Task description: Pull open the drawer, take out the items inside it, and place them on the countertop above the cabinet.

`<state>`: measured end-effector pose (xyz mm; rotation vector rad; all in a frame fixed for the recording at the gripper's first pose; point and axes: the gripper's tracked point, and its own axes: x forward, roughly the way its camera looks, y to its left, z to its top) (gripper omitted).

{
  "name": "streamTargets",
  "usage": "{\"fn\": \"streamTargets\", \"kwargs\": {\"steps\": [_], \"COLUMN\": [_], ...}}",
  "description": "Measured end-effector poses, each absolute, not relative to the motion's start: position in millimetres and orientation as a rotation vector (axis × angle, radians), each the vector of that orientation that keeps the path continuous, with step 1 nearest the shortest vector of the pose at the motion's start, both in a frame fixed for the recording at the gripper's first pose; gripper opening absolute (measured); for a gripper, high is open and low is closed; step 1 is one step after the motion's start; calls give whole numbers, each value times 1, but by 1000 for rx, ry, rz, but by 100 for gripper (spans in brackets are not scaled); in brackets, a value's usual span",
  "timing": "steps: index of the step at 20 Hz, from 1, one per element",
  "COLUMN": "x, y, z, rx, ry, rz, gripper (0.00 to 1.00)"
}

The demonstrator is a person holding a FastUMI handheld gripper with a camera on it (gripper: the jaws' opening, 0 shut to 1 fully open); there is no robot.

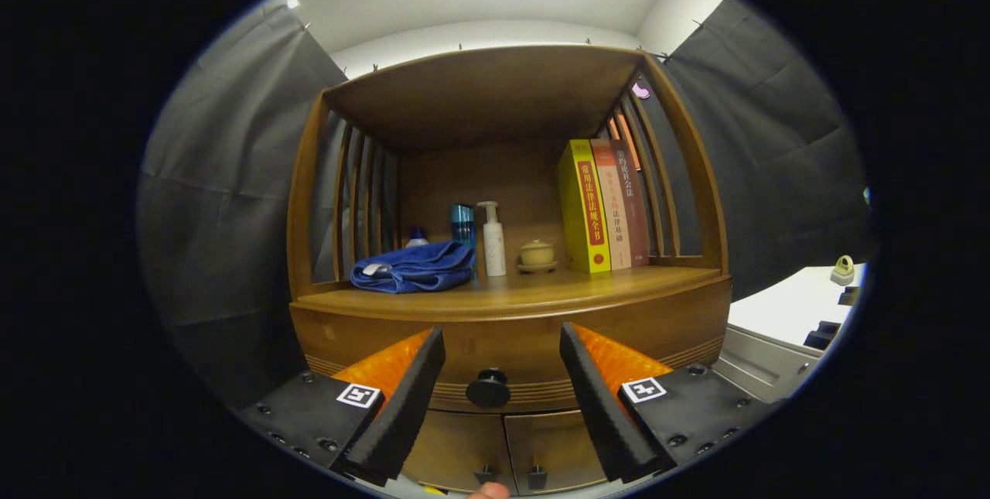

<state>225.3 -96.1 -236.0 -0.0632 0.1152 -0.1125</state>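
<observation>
A wooden cabinet stands ahead of me, its drawer front (510, 340) shut under the countertop (541, 290). A round dark knob (488, 388) sits in the middle of the drawer front. My gripper (503, 344) is open, its two fingers spread either side of the knob and a little short of it, touching nothing. The drawer's contents are hidden.
On the countertop lie a folded blue towel (414, 267), a blue bottle (462, 224), a white pump bottle (493, 240), a small lidded pot (537, 254) and three upright books (603, 205). Two lower doors (506, 449) sit under the drawer. A white table (789, 302) stands to the right.
</observation>
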Motion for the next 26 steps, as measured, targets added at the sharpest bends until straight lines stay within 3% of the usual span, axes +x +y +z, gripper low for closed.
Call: {"fn": "streamTargets", "kwargs": {"steps": [10,18,24,26], "x": [263,270,266,267], "y": [-111,-97,-98,-97], "z": [-297,-303,-313,-314], "rx": [-72,-127,-79,-74], "ry": [191,210,224,236], "rz": [-175,-177,-163,-165], "gripper": [97,56,57,47]}}
